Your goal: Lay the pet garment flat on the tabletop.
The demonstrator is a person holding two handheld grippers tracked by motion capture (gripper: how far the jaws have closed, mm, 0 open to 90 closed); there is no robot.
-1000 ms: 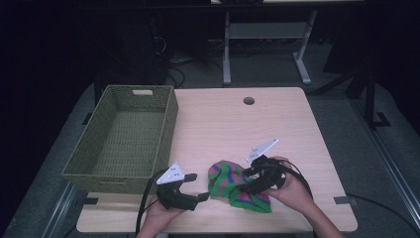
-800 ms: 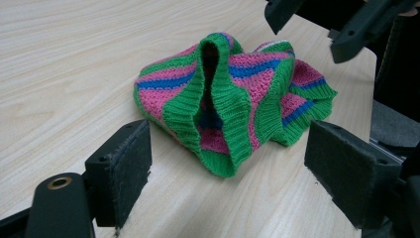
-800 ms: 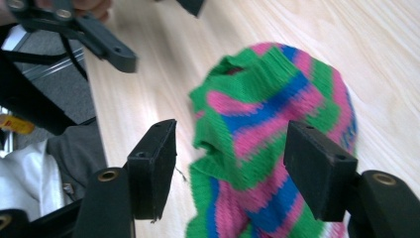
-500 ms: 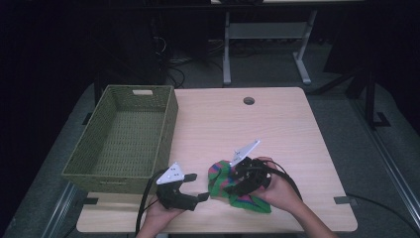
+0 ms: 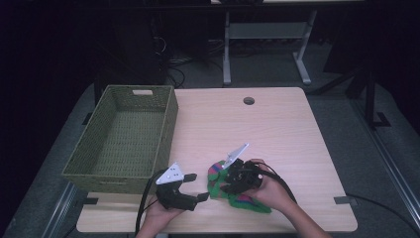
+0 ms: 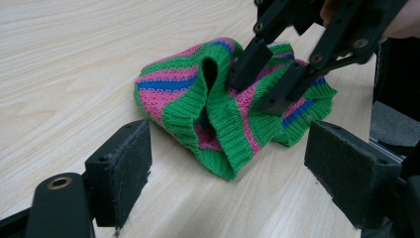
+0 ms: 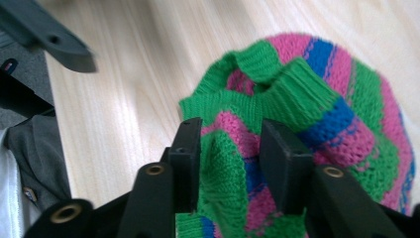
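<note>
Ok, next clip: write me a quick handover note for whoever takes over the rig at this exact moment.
Right gripper: jaws have just been closing around a raised fold of the striped knit hat; pads at the fabric, firm grip not certain.
Left gripper: open, holding nothing, low over the table, pointed at the hat's green cuff.
Hat: crumpled at the table's near edge, between both grippers.
Wicker basket: at the left, nothing in it.
Done: hat pinched.
Left: probably lift it into the basket.

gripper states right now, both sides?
Left gripper: open, holding nothing.
Right gripper: jaws have just been closing, pinching a fold of the striped knit hat.
</note>
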